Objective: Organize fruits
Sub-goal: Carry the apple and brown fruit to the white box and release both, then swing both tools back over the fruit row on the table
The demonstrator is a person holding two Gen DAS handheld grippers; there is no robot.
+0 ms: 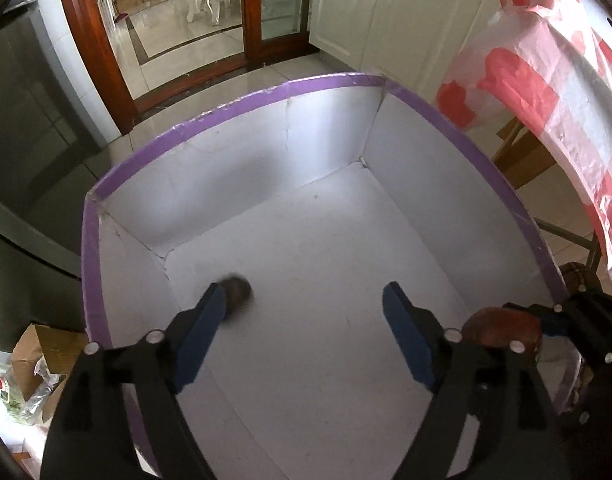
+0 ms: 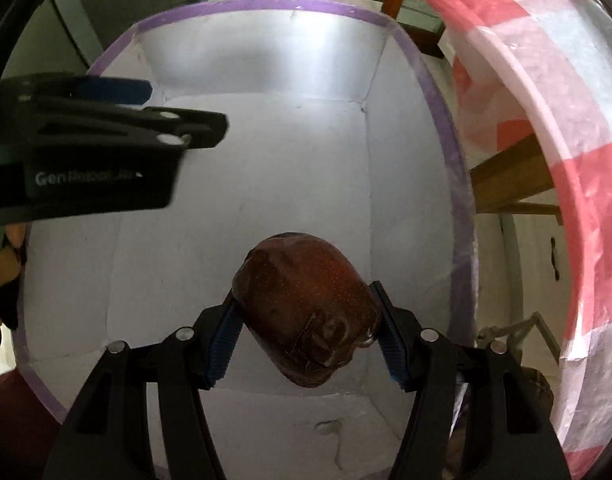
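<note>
Two grippers hang over one white box with a purple rim (image 1: 234,106), both pointing steeply down into it. The left gripper (image 1: 306,300) has its blue-padded jaws spread wide with nothing between them; a small, dark, blurred fruit (image 1: 238,294) shows just beyond the tip of its left finger (image 1: 210,320), above the white floor of the box, and whether it touches that floor cannot be told. The right gripper (image 2: 306,304) is clamped on a large dark red fruit (image 2: 302,300), its ribbed blue pads pressing both sides; the fruit's skin is finely speckled and carries a creased film or label on its lower face. In the left wrist view this same fruit appears at the lower right, held over the box's right edge. In the right wrist view the left gripper's black body crosses the upper left, lettering on its side. Beside the box, on its right, stands a table draped in a pink and white checked cover (image 1: 545,80). Beyond lie pale floor tiles, white cabinets (image 1: 385,0) and a dark wooden door frame (image 1: 94,48).
</note>
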